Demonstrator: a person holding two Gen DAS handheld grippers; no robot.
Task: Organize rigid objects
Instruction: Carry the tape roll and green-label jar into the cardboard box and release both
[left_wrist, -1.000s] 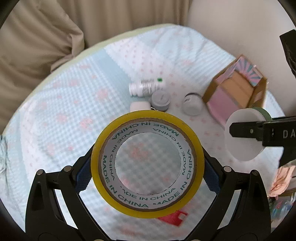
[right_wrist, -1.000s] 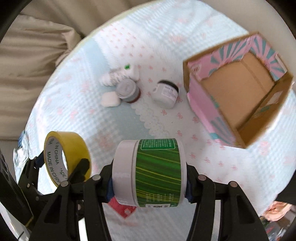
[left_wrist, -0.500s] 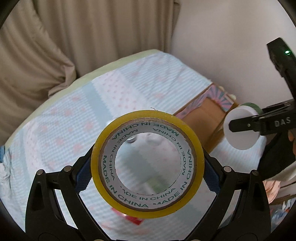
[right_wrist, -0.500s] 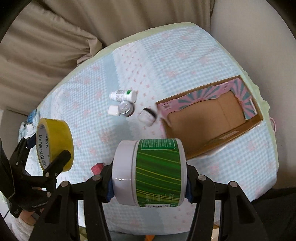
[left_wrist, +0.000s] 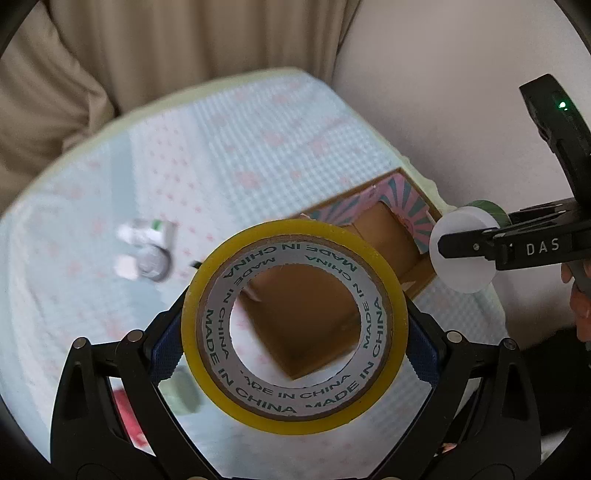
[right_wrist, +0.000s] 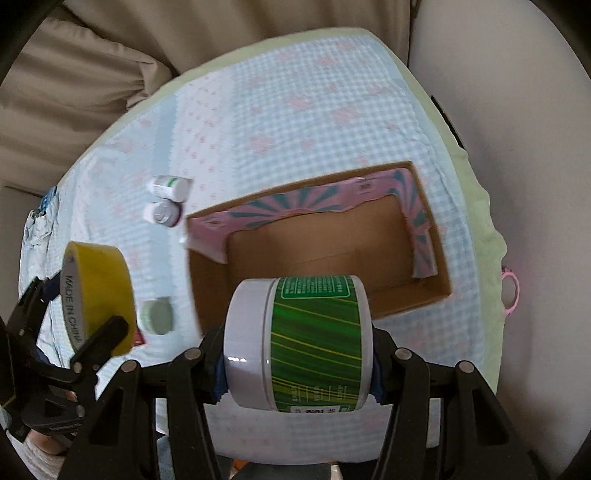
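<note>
My left gripper (left_wrist: 293, 326) is shut on a yellow roll of tape (left_wrist: 295, 413), held upright with its hole facing the camera; through the hole shows the cardboard box (left_wrist: 384, 236). In the right wrist view the tape roll (right_wrist: 98, 291) hangs at the left, above the bedspread beside the box (right_wrist: 317, 236). My right gripper (right_wrist: 297, 345) is shut on a white jar with a green label (right_wrist: 314, 339), lying sideways between the pads over the box's near wall. The same jar (left_wrist: 463, 254) appears at the right of the left wrist view.
On the checked bedspread (right_wrist: 295, 110) left of the box lie a small white bottle (right_wrist: 170, 186), a grey-lidded jar (right_wrist: 164, 214), a pale green lid (right_wrist: 157, 315) and a red item (left_wrist: 125, 410). Curtains hang behind; a wall stands to the right.
Both grippers have carried their loads rightward and slightly up, from over the small bottles to over the open box. The box now sits directly under the tape and the jar.
</note>
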